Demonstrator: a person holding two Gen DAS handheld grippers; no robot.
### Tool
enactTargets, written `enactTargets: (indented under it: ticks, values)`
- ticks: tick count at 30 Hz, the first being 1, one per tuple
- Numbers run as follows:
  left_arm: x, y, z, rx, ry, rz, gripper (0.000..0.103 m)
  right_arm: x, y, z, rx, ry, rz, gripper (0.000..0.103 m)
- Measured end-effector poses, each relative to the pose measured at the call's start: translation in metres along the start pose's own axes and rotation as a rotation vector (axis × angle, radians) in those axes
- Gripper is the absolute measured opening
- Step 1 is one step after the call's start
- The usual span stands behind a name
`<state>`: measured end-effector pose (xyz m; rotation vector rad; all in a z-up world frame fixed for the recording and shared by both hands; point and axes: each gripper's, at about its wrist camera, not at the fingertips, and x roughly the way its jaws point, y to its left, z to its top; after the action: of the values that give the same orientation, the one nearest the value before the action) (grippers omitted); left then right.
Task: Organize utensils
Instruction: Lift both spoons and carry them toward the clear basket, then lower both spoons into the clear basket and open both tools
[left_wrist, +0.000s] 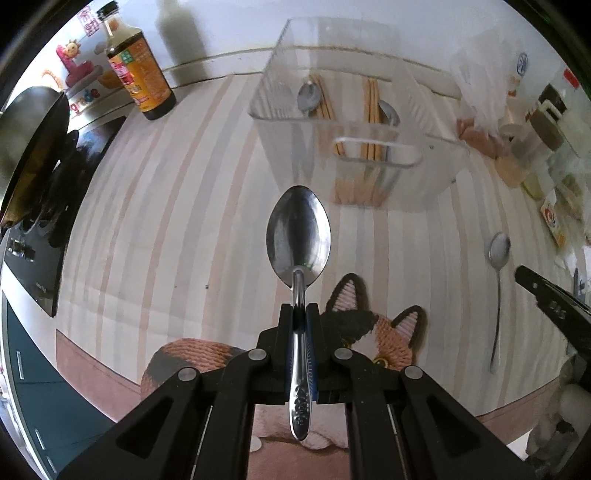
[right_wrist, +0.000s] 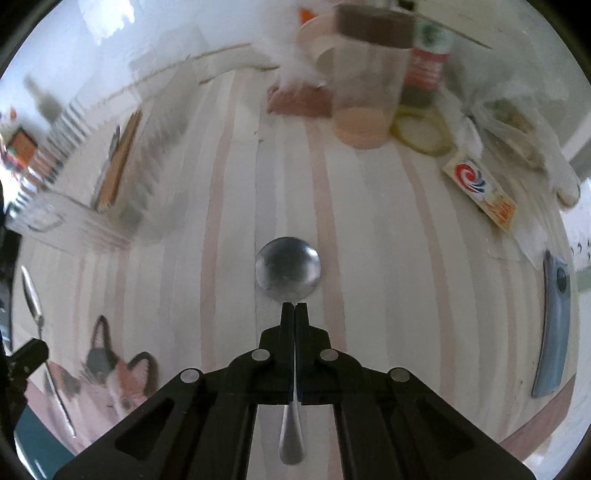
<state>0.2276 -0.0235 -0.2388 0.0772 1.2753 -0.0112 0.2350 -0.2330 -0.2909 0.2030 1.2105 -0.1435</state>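
L gripper (left_wrist: 300, 310): jaws pinched on the neck of an oval spoon (left_wrist: 298, 236), bowl fwd and up, held above the striped tablecloth (left_wrist: 166, 221); embossed handle end sticks out back between the fingers.
R gripper (right_wrist: 294, 306): jaws nearly together on the thin handle of a round-bowl spoon (right_wrist: 288, 272); that spoon also shows at the right of the L view, w/ the R gripper's tip at the frame edge.
Organizer (left_wrist: 354, 140): clear plastic bin w/ compartments, ahead of the L gripper, well apart from its spoon. Already holds 2 spoons and wooden chopsticks (left_wrist: 371, 125).
Other stuff: sauce bottle (left_wrist: 138, 74) far left, wok (left_wrist: 33, 147) on stove at left edge, jars and packets (right_wrist: 480, 184) crowding the right side, cat-face mat (left_wrist: 369, 332) under the grippers.
Risk 1: L grip sits right at the neck, so the long handle can pivot in the pads; a quick tilt likely swings the spoon or drops it.
Risk 2: clear walls are hard to read; bowl could clip the near rim or handle loop and shove the light bin.
Risk 3: wrong slot, in w/ the chopsticks rather than the spoons.
Risk 4: R view is blurred; a fast sweep near the jars could knock one over.
Risk 5: both grippers heading for the same bin at once could collide.
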Motion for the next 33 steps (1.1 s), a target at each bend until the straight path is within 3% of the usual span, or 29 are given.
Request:
enactTargets:
  ticks: [7,12,13,14,16,22,23,24,33]
  values:
    - [-0.024,0.010,0.007,-0.024,-0.049,-0.015,0.004,-0.041,-0.027,0.002,0.098,-0.065,0.090,0.000]
    - [-0.027,0.009,0.013,-0.025,-0.068,-0.007,0.004,-0.033,-0.031,0.015,0.101,0.017,0.165,0.004]
    - [-0.025,0.008,0.012,-0.026,-0.064,-0.007,0.004,-0.026,-0.029,0.017,0.084,0.035,0.151,0.018]
    - [-0.022,0.007,0.011,-0.025,-0.058,-0.005,0.004,-0.018,-0.026,0.018,0.072,0.055,0.136,0.045]
    - [-0.014,0.004,0.010,-0.018,-0.044,0.002,0.004,0.000,-0.019,0.019,0.060,0.078,0.131,0.064]
    - [0.004,-0.005,0.008,0.003,-0.004,0.005,0.004,0.035,0.010,0.018,-0.072,0.023,-0.024,0.063]
    - [0.005,-0.006,0.008,0.004,-0.002,0.004,0.004,0.035,0.014,0.018,-0.088,0.004,-0.044,0.049]
    - [0.006,-0.007,0.008,0.003,0.000,0.002,0.004,0.034,0.018,0.018,-0.102,-0.020,-0.068,0.044]
    - [-0.010,0.002,0.011,-0.007,-0.038,0.003,0.004,0.010,0.008,0.016,-0.059,-0.093,-0.043,0.043]
